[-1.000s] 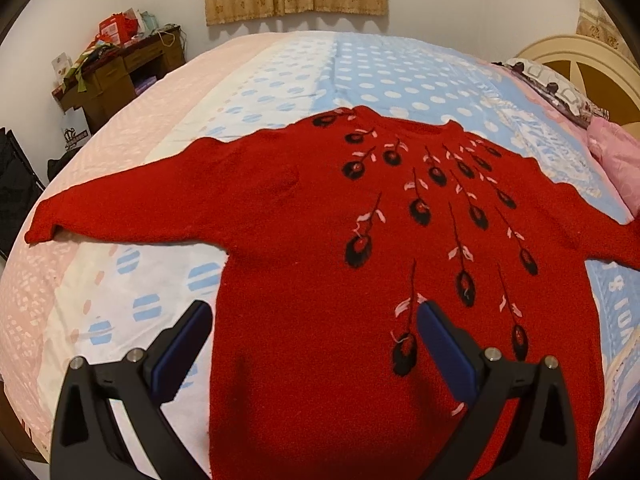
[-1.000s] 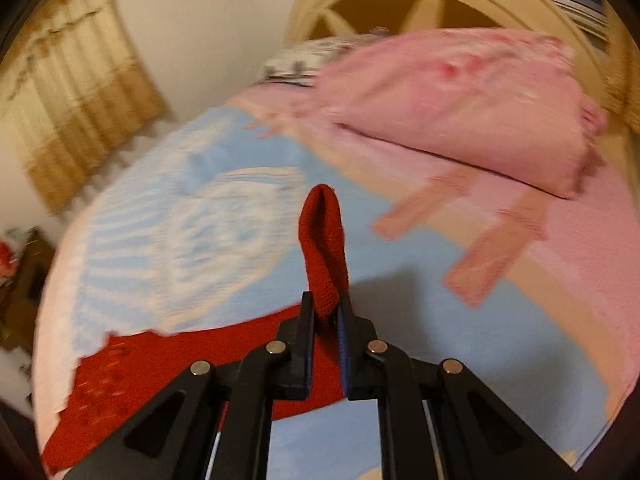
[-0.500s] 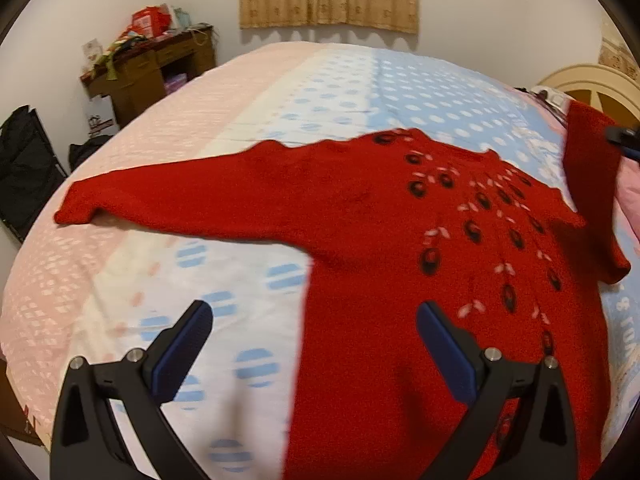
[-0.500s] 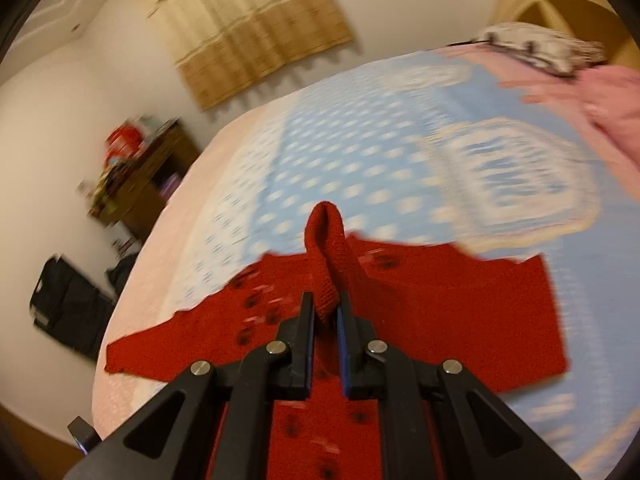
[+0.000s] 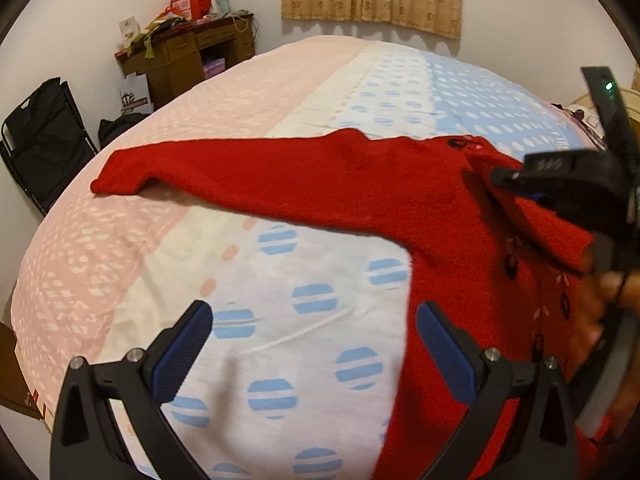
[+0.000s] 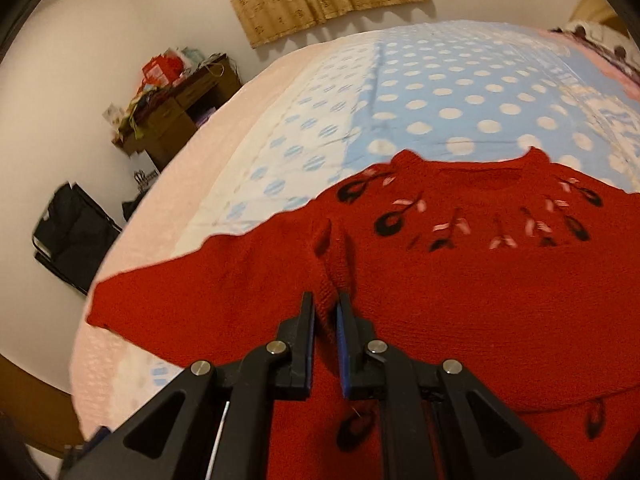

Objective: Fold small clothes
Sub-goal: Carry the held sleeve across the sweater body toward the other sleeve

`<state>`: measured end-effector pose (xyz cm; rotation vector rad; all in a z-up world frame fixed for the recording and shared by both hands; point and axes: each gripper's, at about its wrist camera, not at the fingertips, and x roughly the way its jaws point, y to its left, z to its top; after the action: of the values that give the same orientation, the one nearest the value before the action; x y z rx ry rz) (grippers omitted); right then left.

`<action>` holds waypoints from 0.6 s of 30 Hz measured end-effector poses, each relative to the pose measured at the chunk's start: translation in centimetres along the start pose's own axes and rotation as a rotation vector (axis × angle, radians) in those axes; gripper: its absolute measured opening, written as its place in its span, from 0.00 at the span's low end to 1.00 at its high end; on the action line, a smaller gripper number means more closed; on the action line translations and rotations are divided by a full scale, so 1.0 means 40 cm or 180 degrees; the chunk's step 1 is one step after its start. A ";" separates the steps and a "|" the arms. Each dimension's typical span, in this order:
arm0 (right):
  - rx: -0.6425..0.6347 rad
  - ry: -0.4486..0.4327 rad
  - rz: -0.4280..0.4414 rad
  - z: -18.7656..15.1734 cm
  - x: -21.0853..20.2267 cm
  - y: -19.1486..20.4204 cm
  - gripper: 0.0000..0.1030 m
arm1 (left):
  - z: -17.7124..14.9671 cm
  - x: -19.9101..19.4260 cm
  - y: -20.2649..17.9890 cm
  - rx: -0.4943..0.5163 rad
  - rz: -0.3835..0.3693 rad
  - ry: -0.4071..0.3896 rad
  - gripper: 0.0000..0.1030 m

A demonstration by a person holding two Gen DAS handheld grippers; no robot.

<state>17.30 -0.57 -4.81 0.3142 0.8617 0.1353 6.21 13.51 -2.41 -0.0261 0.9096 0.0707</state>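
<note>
Red knitted sweater with black-and-pink embroidered motifs [image 6: 460,280] lies face up on the bed with the pink, white and blue dotted bedspread [image 5: 280,300], neckline toward the curtained wall.

Right tongs [image 6: 326,316]: jaws nearly closed, pinching a fold of red knit, the cuff end of the sweater's right sleeve [image 5: 552,236]. Sleeve is carried across the chest; in the left wrist view it slopes down from the tongs over the body panel. A hand [image 5: 608,304] shows at that view's right edge.

Left tongs [image 5: 312,344]: jaws wide apart, nothing between them, held over bare bedspread just beside the sweater's side edge. The other sleeve [image 5: 248,176] is spread flat to the side, cuff on the pink stripe.

Judged step: first sleeve fold, not yet laid down. Task early; second sleeve and body folds remain.

Risks from here:
- Grip is on a small pinch of loose knit. A quick pull could slip the fabric out, and the sleeve would drop crooked.
- Letting go while the sleeve is off the cloth would leave it bunched or twisted rather than flat.
- Dragging the sleeve further across could pull the shoulder along and skew the whole garment, since nothing pins the body down.
- Knit snagging on a pad edge at release could lift the fold again.
</note>
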 end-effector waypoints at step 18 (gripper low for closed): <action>0.0109 0.0169 0.1228 -0.046 -0.017 0.005 0.40 | 0.006 0.007 -0.013 0.0100 0.0053 0.0002 1.00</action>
<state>15.47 -0.16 -5.36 0.5092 0.8491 0.4893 6.60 13.03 -2.50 0.0108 0.9114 0.0717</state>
